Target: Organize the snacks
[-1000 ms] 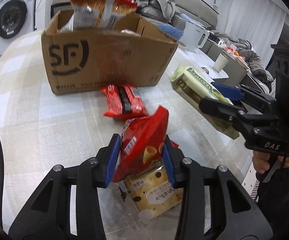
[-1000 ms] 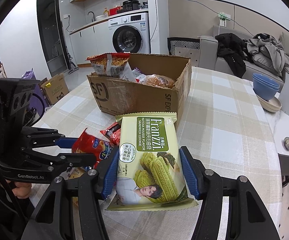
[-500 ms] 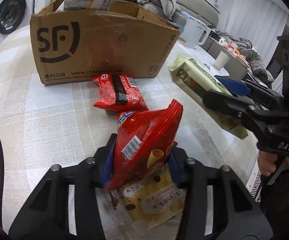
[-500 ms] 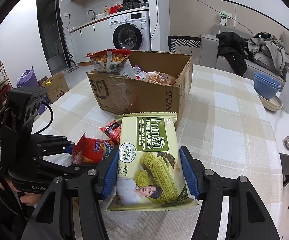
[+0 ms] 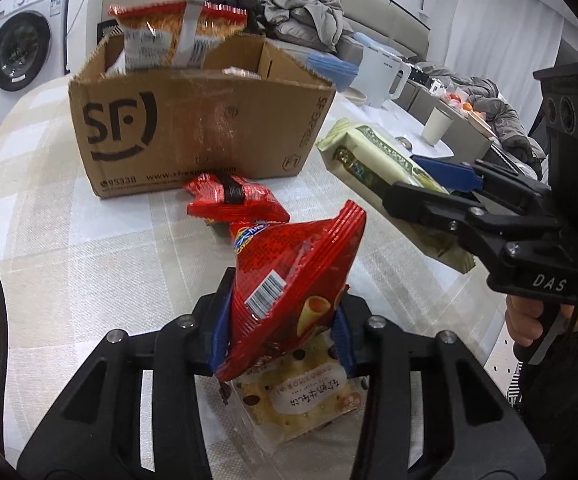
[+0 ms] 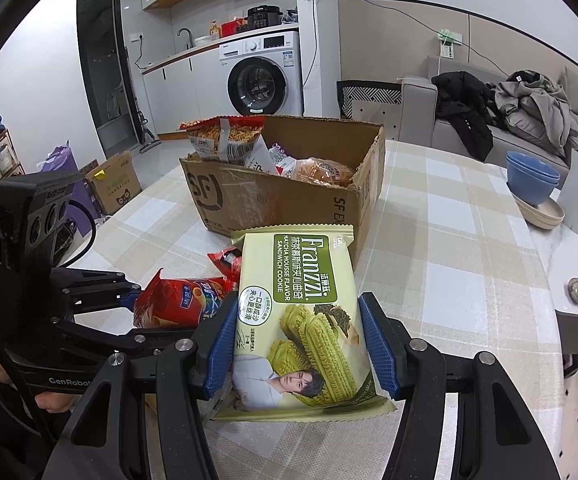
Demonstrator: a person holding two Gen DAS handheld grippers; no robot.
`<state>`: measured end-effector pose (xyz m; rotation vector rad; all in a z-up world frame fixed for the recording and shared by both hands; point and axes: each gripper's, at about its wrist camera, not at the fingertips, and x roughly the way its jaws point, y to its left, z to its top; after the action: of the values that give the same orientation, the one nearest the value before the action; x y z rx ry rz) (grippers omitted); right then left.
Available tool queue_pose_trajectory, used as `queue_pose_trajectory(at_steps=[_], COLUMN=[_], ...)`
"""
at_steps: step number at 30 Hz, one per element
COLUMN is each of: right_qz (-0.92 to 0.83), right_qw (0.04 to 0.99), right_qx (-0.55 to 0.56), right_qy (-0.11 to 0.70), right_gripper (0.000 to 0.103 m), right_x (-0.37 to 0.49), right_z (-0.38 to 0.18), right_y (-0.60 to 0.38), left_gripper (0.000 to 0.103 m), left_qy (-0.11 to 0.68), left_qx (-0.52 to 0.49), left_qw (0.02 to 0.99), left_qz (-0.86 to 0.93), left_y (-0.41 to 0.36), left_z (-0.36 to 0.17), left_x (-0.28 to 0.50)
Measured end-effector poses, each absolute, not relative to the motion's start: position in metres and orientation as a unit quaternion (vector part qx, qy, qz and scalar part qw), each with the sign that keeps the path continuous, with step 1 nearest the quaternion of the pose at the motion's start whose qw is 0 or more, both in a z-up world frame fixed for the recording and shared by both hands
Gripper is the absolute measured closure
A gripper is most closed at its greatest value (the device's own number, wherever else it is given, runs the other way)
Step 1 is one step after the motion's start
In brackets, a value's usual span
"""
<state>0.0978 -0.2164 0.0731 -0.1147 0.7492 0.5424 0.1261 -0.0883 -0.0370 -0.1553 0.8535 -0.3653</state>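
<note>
From my left wrist: my left tongs (image 5: 283, 320) are clamping a red snack bag (image 5: 289, 280) above the desk (image 5: 69, 260), angled downward. From my right wrist: my right tongs (image 6: 297, 340) are gripping a green cookie pack (image 6: 301, 320) before the cardboard box (image 6: 289, 192).

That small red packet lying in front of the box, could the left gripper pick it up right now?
Probably not as things stand. The left gripper is already shut on a red snack bag, so its jaws are full. The small red packet lies uncovered on the table, before the cardboard box; the way there looks free.
</note>
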Motion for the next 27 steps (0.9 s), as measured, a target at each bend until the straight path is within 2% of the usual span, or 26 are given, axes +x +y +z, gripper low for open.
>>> queue_pose_trajectory(at_steps=[27], right_qz=[0.267], right_qw=[0.910], right_qx=[-0.028], right_qy=[0.315], right_gripper=[0.043], right_x=[0.084], right_z=[0.100], right_y=[-0.220], left_gripper=[0.064], left_qy=[0.332], left_qx=[-0.110], left_qw=[0.927], left_qz=[-0.135], left_y=[-0.022], left_z=[0.040], left_x=[0.096])
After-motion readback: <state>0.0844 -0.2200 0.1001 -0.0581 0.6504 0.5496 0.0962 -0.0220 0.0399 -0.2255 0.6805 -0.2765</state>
